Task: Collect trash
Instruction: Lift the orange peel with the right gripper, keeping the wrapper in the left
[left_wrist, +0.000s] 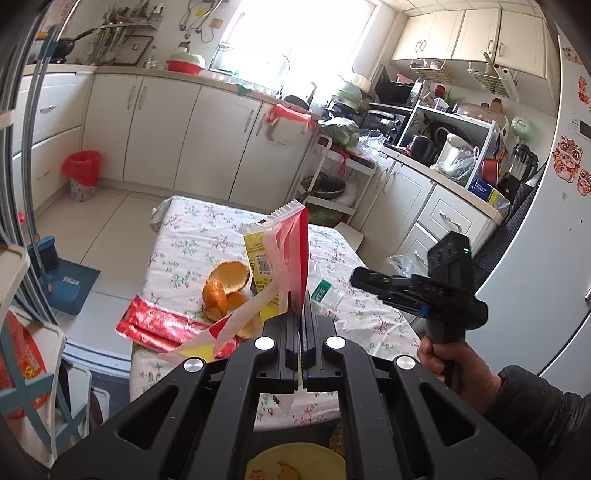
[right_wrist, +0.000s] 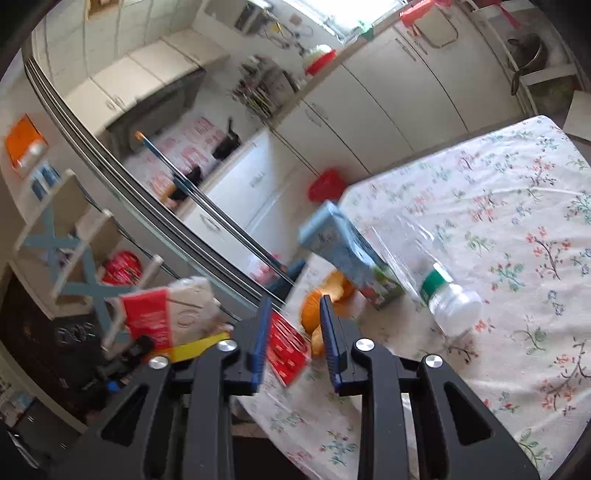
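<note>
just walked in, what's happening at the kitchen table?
A person is clearing trash off a floral-cloth table with a handheld gripper in each hand. The left gripper is clamped shut on a red-and-white wrapper held upright. The right gripper is open and empty, above orange peels and a red packet. A carton and a clear bottle lie on the cloth.

white floral tablecloth (right_wrist: 498, 206), orange peels (left_wrist: 225, 286)
</note>
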